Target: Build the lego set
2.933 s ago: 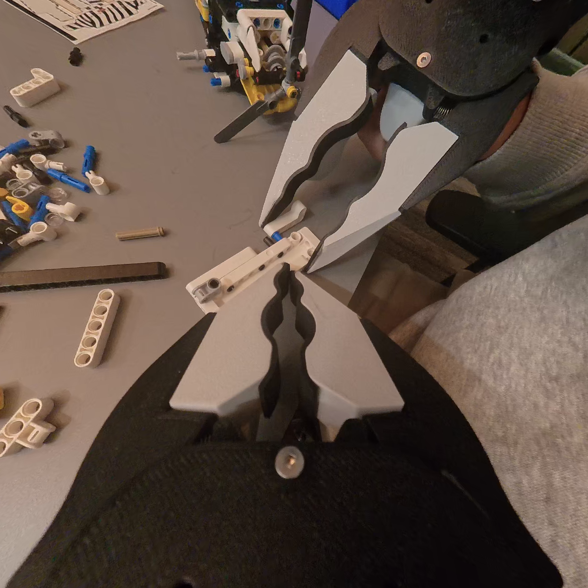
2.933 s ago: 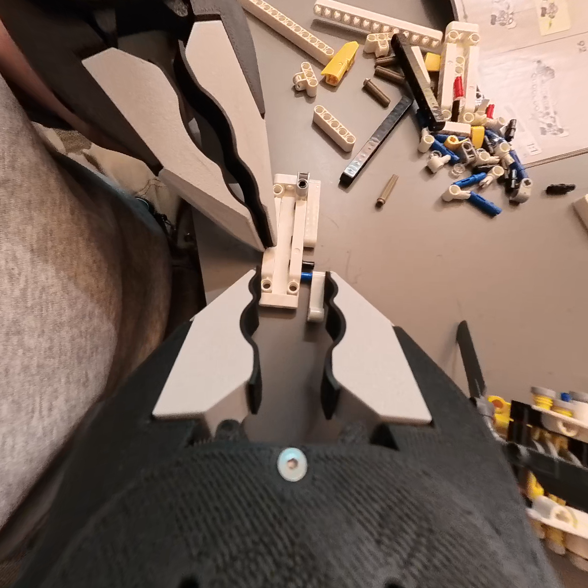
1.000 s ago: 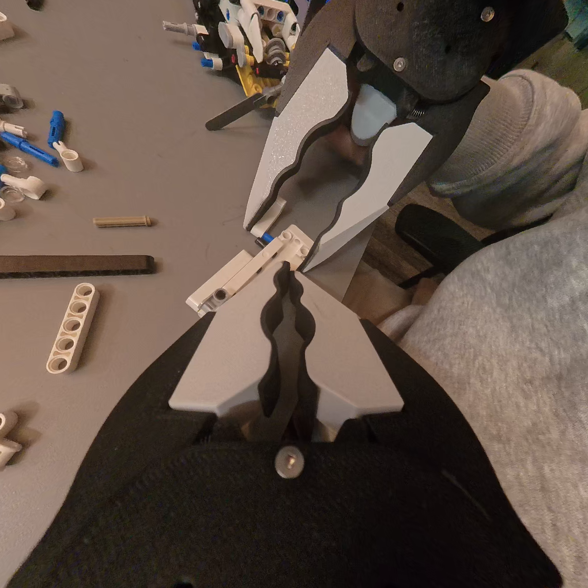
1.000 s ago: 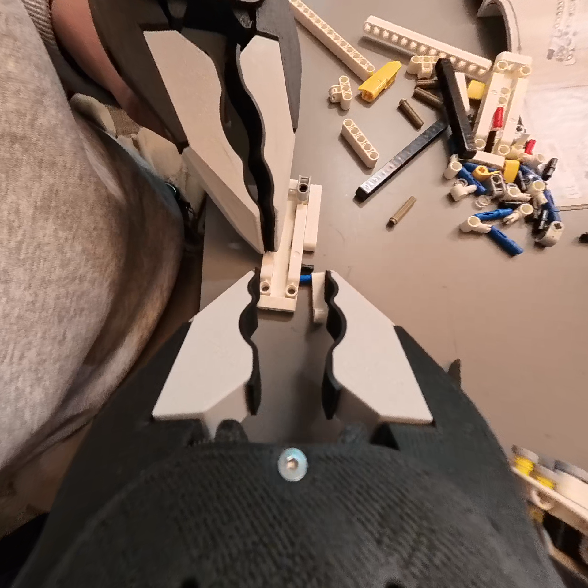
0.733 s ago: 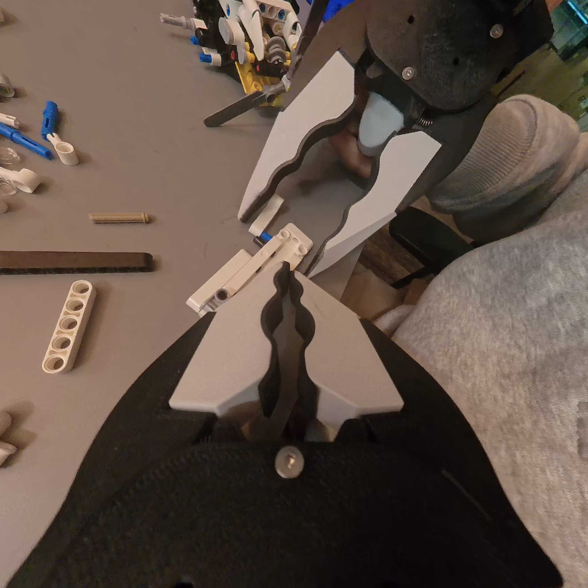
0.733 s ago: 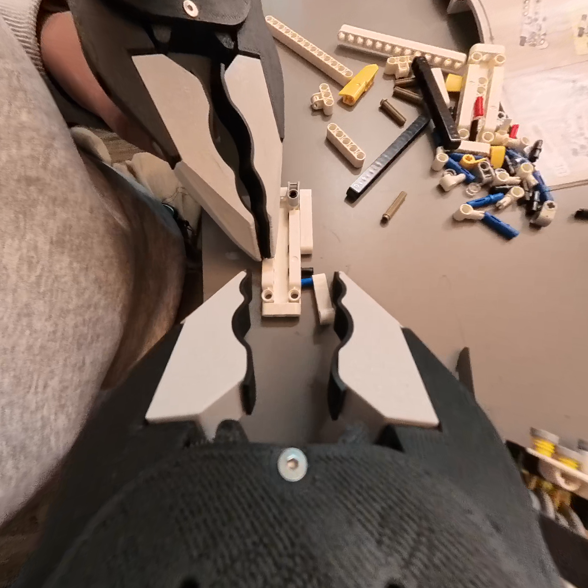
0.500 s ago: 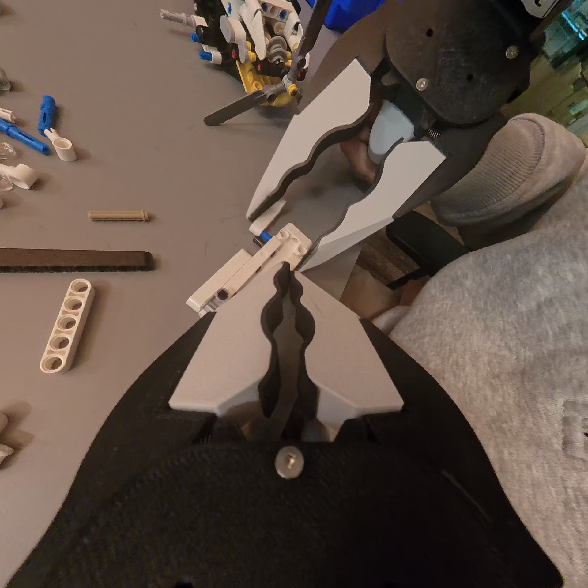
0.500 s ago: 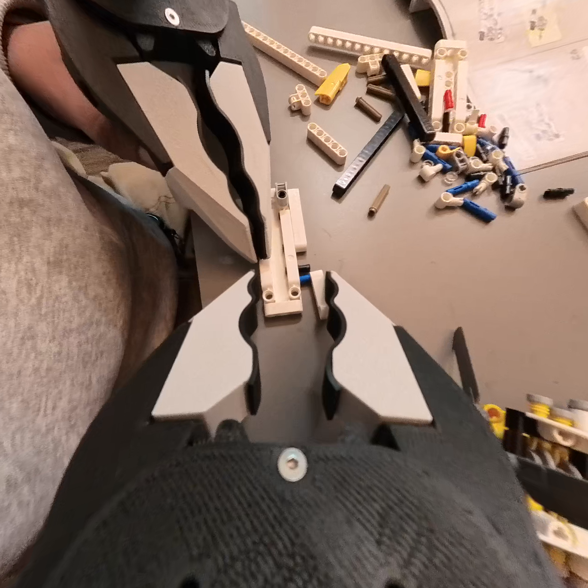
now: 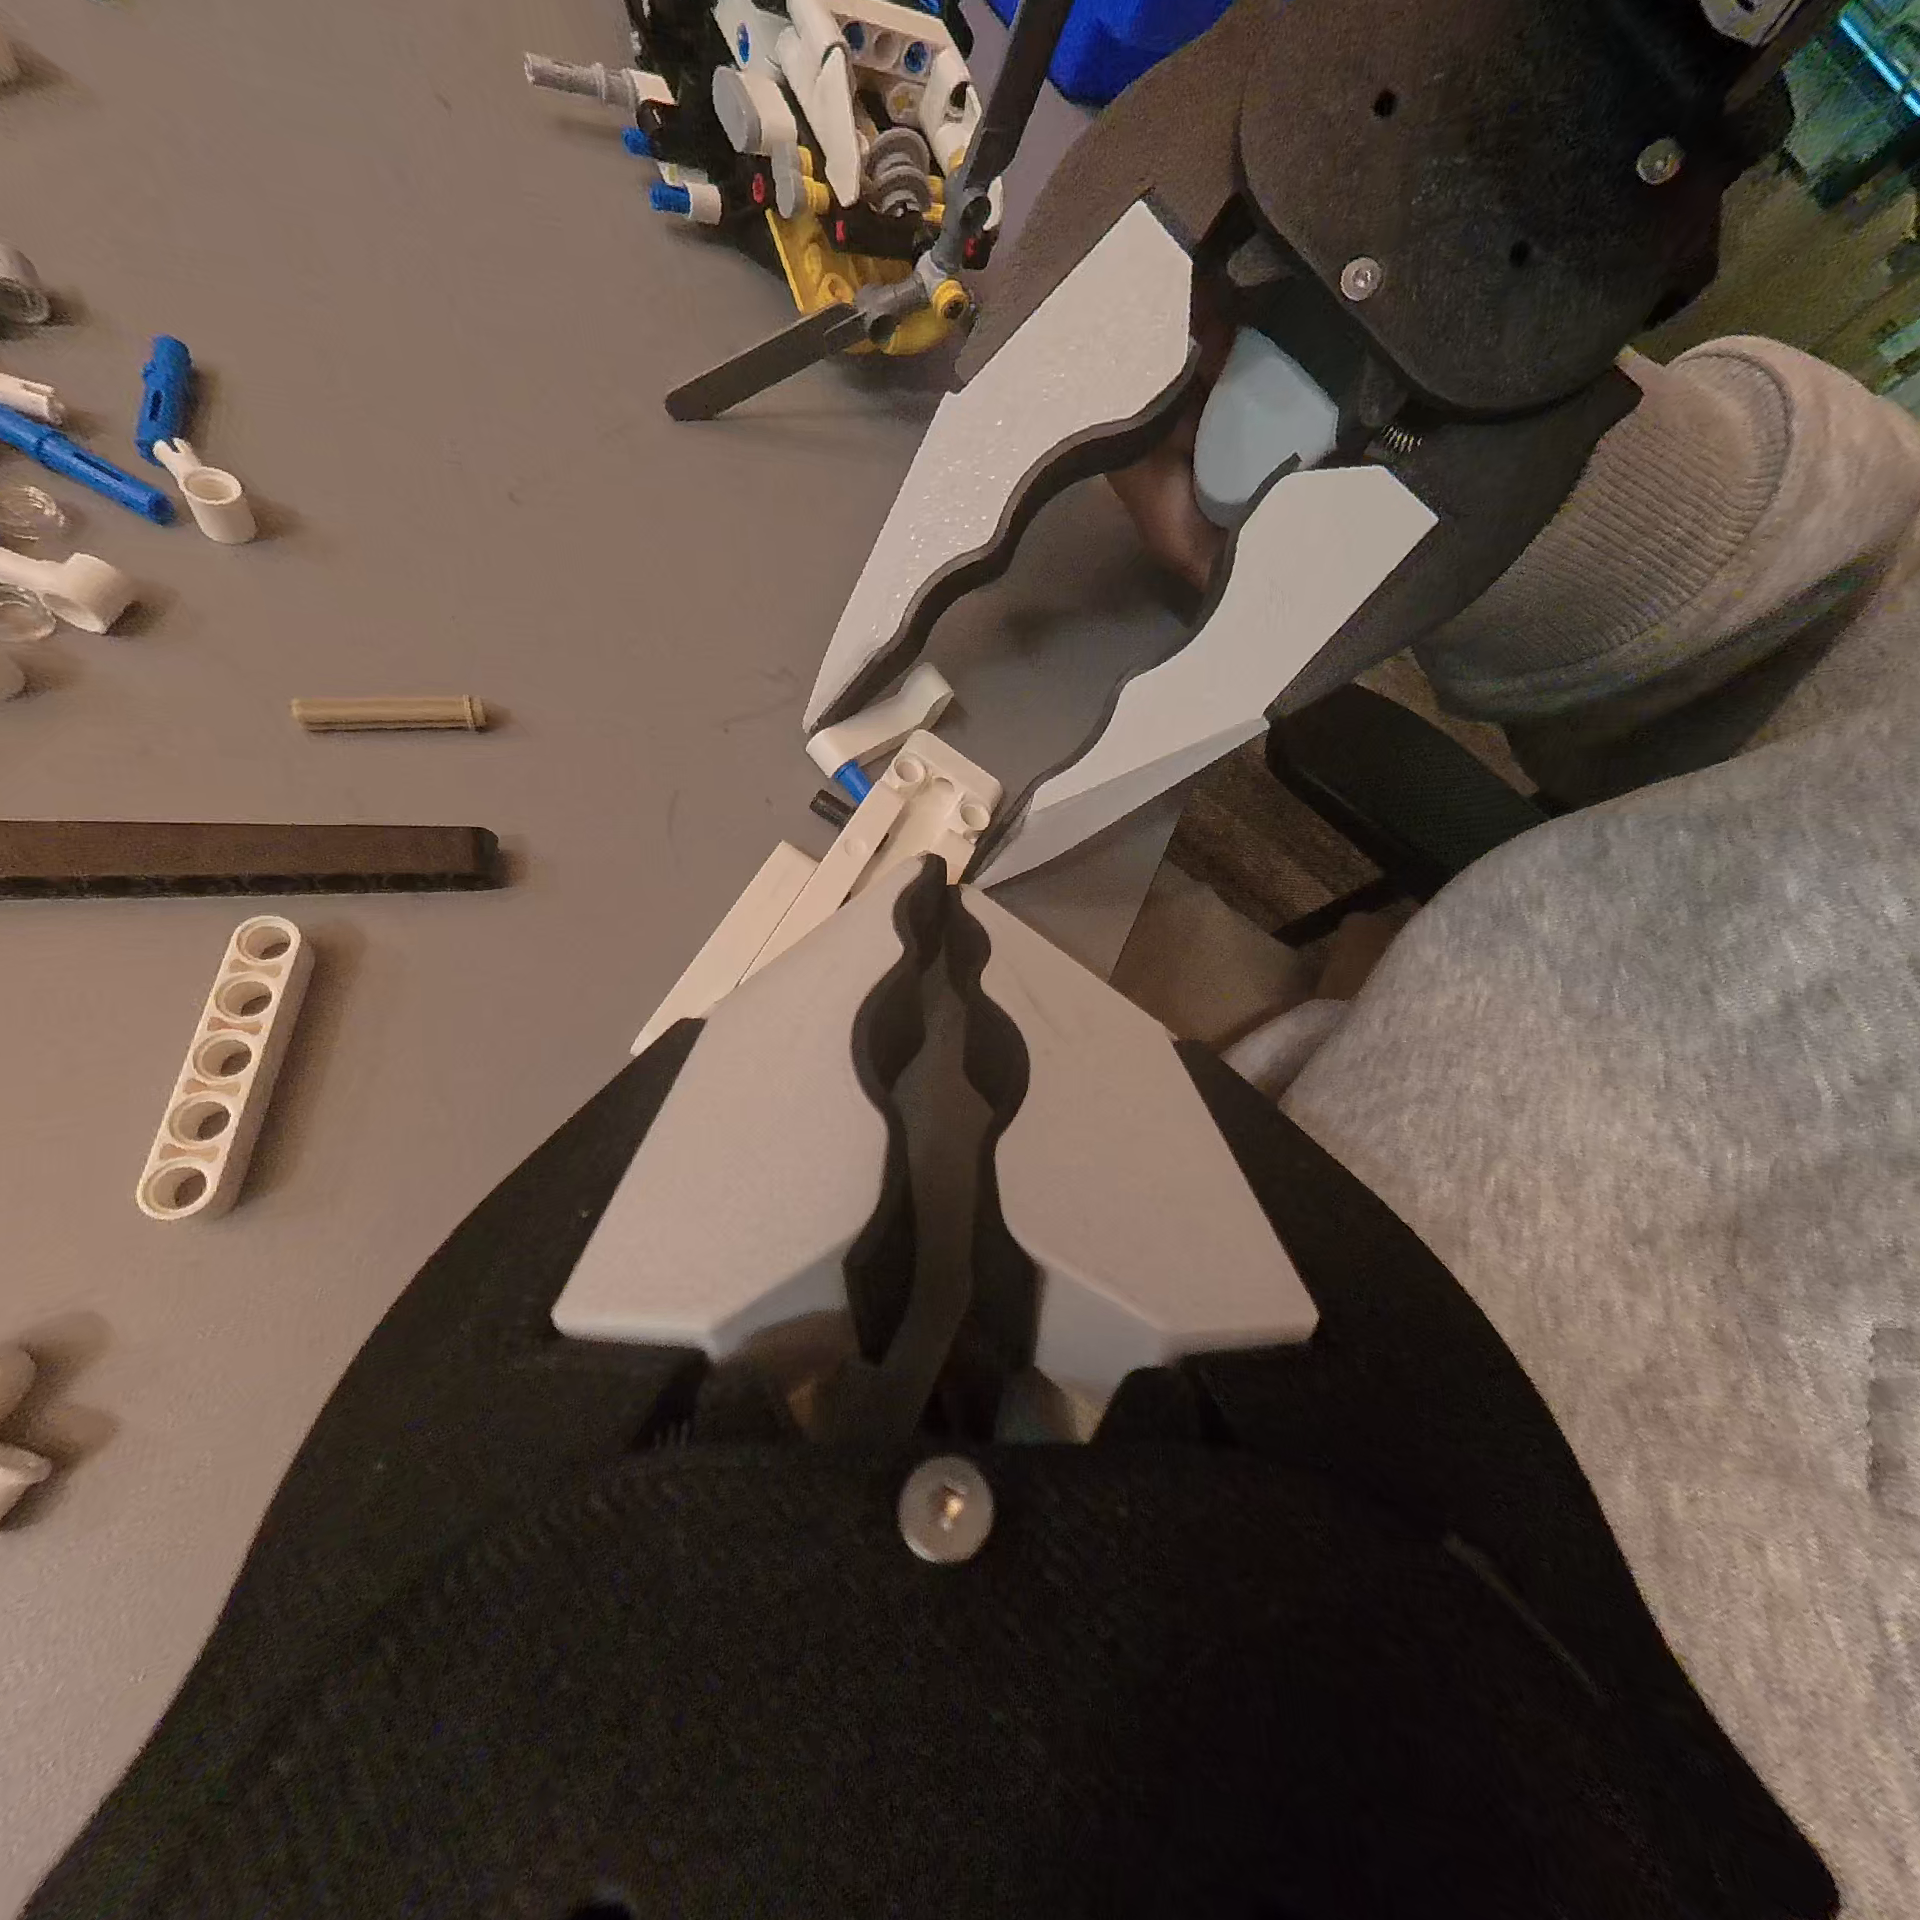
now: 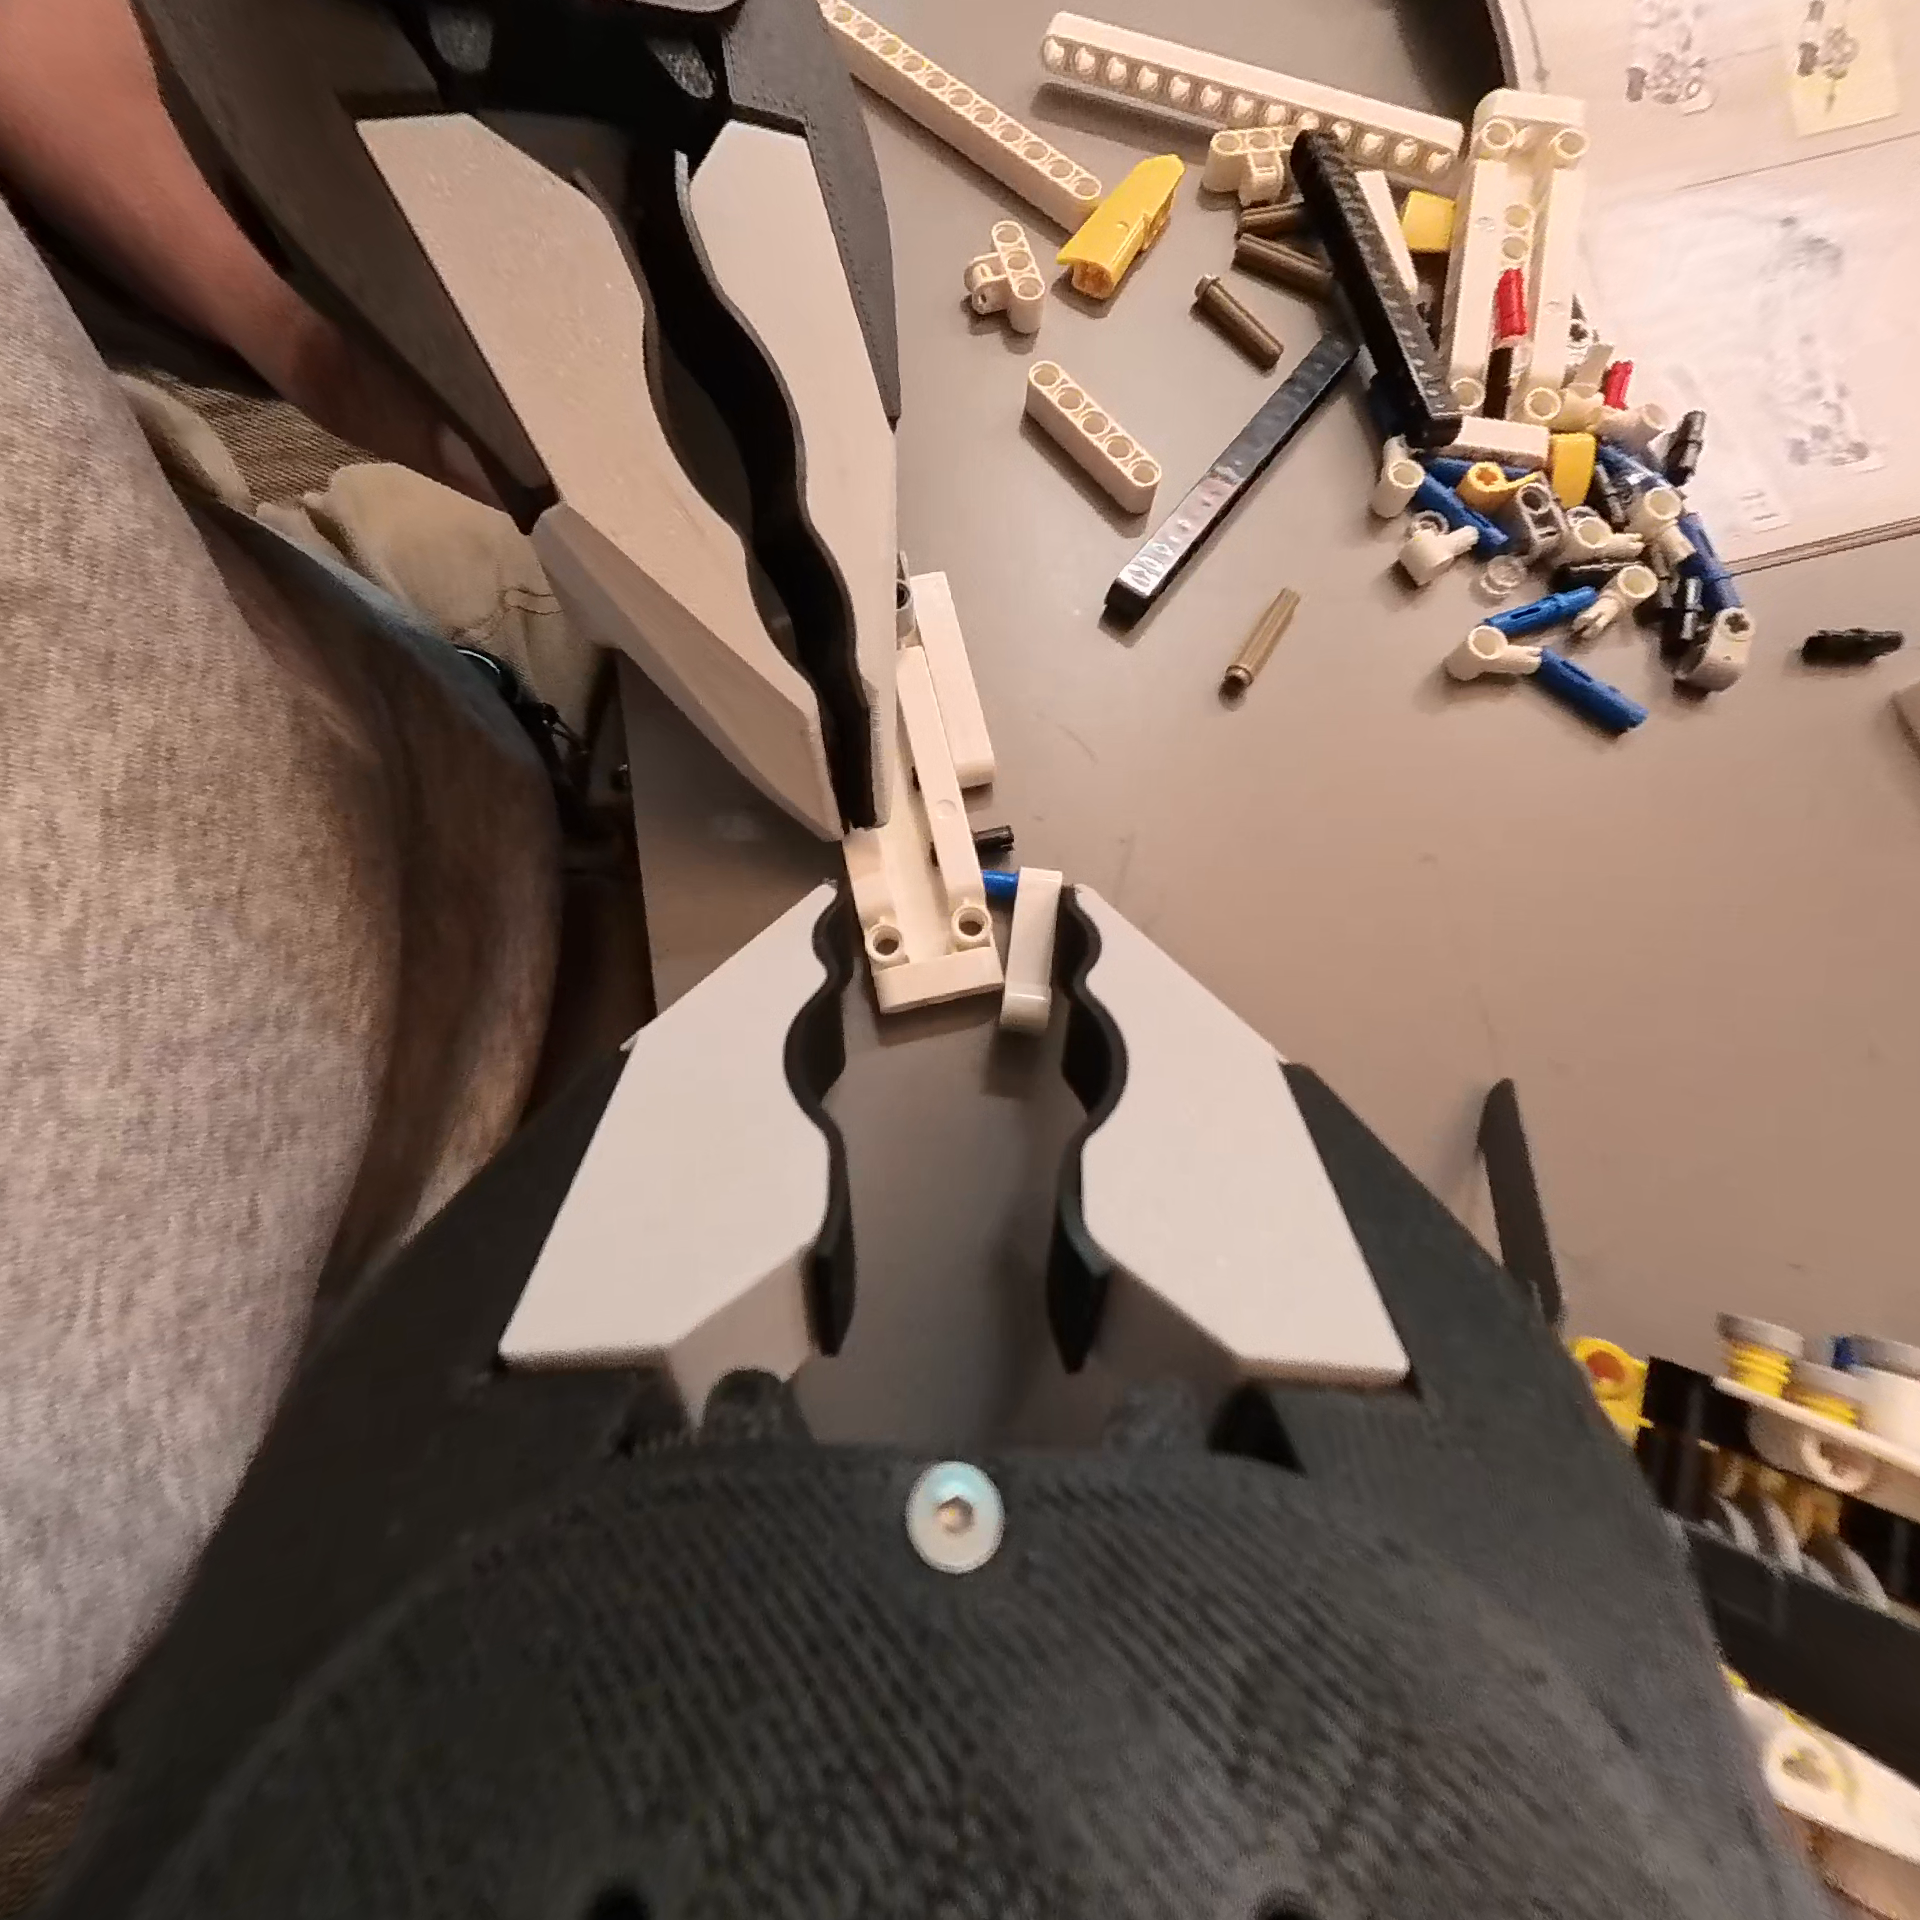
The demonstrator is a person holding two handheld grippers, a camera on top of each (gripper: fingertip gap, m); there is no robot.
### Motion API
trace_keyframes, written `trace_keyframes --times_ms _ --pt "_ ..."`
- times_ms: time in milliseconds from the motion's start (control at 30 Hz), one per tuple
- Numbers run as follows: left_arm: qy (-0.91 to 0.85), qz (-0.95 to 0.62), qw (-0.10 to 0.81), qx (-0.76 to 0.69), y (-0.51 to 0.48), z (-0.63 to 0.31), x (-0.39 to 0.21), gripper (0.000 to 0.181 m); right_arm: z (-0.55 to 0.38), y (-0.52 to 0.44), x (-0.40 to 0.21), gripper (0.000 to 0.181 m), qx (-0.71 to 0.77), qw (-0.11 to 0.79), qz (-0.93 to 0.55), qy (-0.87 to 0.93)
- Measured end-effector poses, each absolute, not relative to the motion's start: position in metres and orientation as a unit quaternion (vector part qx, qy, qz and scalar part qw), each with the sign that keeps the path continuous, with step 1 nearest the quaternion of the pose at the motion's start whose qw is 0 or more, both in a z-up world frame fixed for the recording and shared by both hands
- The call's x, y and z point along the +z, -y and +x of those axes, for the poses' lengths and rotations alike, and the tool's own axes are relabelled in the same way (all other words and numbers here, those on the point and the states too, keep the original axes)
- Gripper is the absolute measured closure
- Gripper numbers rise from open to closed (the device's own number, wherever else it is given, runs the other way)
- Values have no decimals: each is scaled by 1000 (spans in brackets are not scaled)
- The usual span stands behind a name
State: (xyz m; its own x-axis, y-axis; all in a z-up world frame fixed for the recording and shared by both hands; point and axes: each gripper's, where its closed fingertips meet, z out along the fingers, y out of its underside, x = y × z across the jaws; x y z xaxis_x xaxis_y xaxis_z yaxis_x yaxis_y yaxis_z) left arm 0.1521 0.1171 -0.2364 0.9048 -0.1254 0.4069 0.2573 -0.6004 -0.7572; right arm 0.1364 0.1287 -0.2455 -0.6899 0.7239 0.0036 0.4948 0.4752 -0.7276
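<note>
Grey table, left view built model, right view booklet

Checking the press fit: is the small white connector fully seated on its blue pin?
Not seated: blue pin still shows between the small white connector and the white assembly.

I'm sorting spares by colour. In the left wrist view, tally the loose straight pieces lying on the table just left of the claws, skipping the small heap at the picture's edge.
Tan: 1, the pin
Black: 1, the flat strip
White: 1, the five-hole beam
Total: 3
</note>
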Motion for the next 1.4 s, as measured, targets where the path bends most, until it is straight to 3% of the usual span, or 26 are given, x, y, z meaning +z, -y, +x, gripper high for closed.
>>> trace_keyframes --times_ms 300,967,1133,1400 --pt "48 -865 465 -184 -118 145 -235 181 146 -126 -246 144 356 157 -371 843" --pt "23 -863 486 -134 -102 159 -213 181 137 -130 -242 139 368 265 -483 749" --pt "24 -852 508 -120 -106 167 -190 181 137 -135 -222 126 423 303 -477 708" --pt "7 -833 535 -140 -126 206 -167 179 152 -155 -175 124 497 371 -481 620"
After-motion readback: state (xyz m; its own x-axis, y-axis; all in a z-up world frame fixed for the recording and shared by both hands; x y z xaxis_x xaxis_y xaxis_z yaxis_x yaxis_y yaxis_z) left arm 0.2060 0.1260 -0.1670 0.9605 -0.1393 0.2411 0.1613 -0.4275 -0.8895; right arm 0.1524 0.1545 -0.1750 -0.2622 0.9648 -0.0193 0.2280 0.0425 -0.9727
